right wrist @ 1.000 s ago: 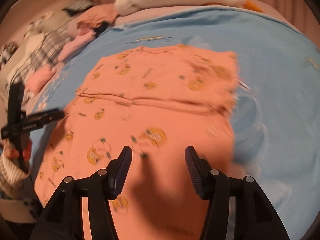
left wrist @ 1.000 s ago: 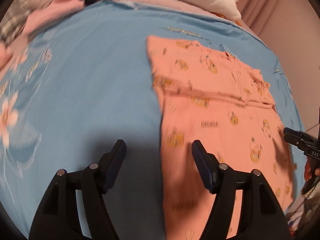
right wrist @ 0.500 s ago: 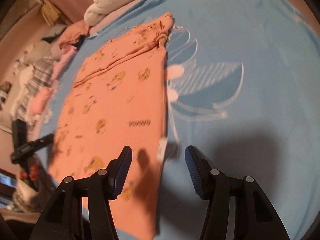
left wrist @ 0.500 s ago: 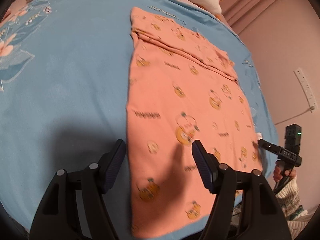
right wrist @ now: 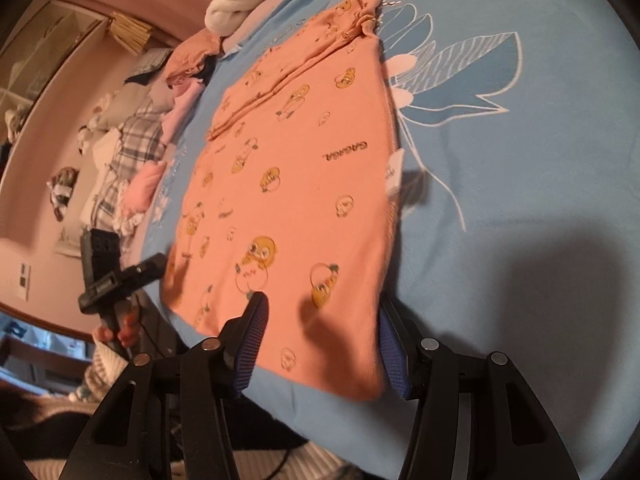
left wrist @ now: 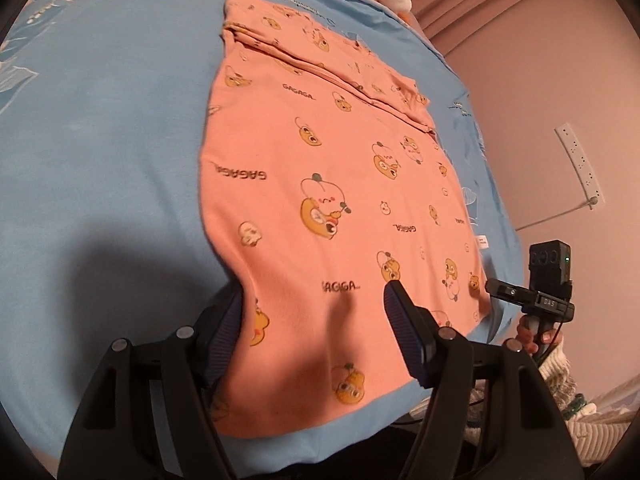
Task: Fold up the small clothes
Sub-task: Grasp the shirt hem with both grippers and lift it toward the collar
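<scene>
Hand-held gripper (right wrist: 320,322) over orange garment (right wrist: 296,184), clothes pile (right wrist: 132,148) beyond

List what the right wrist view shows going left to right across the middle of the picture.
Pile of clothes → orange printed garment → white label at its right edge → white flower print on the blue sheet.
</scene>
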Available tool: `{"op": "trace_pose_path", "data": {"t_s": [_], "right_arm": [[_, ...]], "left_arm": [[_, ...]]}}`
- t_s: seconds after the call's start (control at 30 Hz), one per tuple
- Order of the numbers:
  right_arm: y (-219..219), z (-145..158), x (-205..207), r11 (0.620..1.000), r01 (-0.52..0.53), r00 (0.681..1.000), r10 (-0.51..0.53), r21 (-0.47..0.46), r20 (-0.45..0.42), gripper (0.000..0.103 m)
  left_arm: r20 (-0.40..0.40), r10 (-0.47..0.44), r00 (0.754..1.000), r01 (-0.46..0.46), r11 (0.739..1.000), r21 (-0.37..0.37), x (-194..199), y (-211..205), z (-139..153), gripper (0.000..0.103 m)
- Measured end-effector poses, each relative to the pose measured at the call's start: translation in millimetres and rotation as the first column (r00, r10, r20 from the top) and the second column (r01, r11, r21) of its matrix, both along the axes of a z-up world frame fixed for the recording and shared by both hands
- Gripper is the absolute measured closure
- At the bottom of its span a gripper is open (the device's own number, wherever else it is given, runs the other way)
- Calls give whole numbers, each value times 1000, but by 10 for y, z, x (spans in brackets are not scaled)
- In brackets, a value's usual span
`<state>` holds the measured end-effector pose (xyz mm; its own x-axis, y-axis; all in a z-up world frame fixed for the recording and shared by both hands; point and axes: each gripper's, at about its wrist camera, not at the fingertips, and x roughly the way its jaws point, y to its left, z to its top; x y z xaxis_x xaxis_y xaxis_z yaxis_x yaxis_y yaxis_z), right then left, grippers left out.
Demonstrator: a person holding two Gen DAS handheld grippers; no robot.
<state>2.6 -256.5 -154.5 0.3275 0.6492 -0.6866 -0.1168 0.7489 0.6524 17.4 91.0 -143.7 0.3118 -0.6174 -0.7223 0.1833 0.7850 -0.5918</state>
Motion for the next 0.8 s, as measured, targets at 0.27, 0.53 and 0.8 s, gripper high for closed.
{"op": "trace_pose_path", "data": {"t_s": [0.27, 0.53, 0.8], "right_arm": [[68, -27, 120, 1000, -9, 1000, 8, 26, 21, 55], [-23, -19, -129, 998, -62, 998, 62, -10, -13, 63], [84, -75, 23, 996, -76, 997, 76, 48, -5, 63]], "left_arm": [[2, 5, 1000, -5, 1000, 4, 36, -27, 16, 48], [-27, -1, 1000, 1, 1000, 25, -111, 211, 11, 58], [-69, -47, 996, 38, 992, -123, 28, 134, -95, 59]]}}
